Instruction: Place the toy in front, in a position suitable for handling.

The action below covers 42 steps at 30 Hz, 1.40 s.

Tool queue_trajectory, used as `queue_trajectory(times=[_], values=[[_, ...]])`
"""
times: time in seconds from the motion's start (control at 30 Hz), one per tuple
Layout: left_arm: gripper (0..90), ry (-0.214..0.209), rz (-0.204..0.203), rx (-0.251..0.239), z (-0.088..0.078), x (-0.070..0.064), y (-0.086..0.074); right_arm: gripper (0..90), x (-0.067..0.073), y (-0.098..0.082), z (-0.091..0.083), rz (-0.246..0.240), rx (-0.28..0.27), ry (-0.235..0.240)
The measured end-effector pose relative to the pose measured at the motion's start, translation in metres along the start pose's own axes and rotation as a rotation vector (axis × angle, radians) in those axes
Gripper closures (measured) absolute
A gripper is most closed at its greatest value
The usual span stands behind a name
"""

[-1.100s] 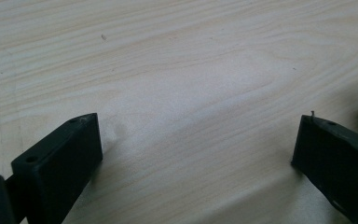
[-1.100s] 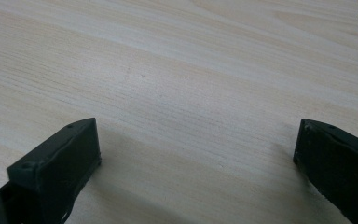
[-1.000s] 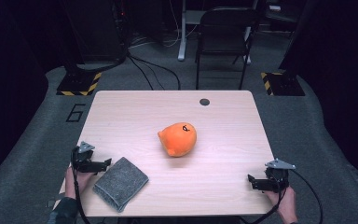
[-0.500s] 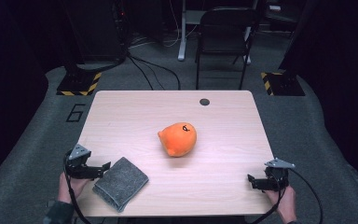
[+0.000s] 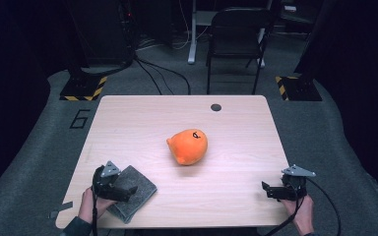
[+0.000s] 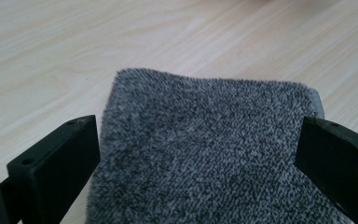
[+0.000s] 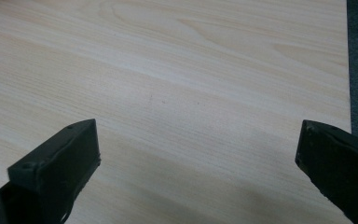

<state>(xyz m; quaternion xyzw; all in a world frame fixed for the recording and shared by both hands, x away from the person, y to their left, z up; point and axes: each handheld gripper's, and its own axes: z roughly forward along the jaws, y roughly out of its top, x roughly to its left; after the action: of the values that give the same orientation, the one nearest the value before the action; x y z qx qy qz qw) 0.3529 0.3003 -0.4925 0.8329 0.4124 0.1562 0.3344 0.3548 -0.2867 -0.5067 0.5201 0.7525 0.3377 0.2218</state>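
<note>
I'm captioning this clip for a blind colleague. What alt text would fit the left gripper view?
A folded grey towel lies on a light wooden table, filling the space between the left gripper's two black jaws, which stand wide open on either side of it. Whether the jaws touch the cloth cannot be told.

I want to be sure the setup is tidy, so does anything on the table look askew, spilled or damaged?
Nothing looks spilled or damaged. The folded grey towel lies at an angle to the table edge near the left gripper, whose open jaws straddle it. The orange plush toy lies on its side mid-table.
</note>
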Motion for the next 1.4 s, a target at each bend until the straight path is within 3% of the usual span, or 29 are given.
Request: queue_trajectory(times=[0.13,0.23,0.3,0.43,0.6,0.77,0.9,1.0,1.17,1.2,1.4], values=[[2.2,0.015,0.01,0.041,0.008,-0.002,-0.006,0.0,0.002,0.003,0.0,0.012,-0.003,0.006],[14.0,0.016,0.008,0.053,0.011,-0.001,-0.01,0.0,0.003,0.004,0.0,0.004,0.0,0.007],[14.2,0.012,0.011,0.075,0.014,-0.001,-0.012,0.0,0.005,0.004,0.0,0.008,0.001,0.004],[23.1,0.031,-0.005,0.054,0.015,-0.001,-0.016,0.0,0.004,0.003,-0.003,0.004,0.0,0.002],[53.8,0.062,-0.039,0.015,0.009,0.005,-0.02,0.0,0.004,0.003,-0.004,0.009,-0.004,0.006],[72.3,0.08,-0.004,0.0,0.007,0.005,-0.023,0.4,0.005,0.004,-0.004,-0.002,0.0,0.014],[75.5,0.075,0.028,0.001,0.003,0.007,-0.021,0.6,0.004,0.004,-0.004,0.002,-0.004,0.014],[75.8,0.062,0.014,-0.016,0.0,0.007,-0.022,0.7,0.004,0.004,-0.005,0.013,-0.001,0.017],[76.5,0.039,0.03,-0.045,-0.006,0.005,-0.015,0.5,0.003,0.005,-0.006,0.008,-0.013,0.014],[76.5,0.024,0.028,-0.069,-0.009,0.003,-0.011,0.5,0.002,0.005,-0.007,0.015,-0.018,0.012],[76.5,-0.004,0.056,-0.099,-0.016,-0.007,0.0,0.2,0.002,0.005,-0.009,0.024,-0.018,0.015]])
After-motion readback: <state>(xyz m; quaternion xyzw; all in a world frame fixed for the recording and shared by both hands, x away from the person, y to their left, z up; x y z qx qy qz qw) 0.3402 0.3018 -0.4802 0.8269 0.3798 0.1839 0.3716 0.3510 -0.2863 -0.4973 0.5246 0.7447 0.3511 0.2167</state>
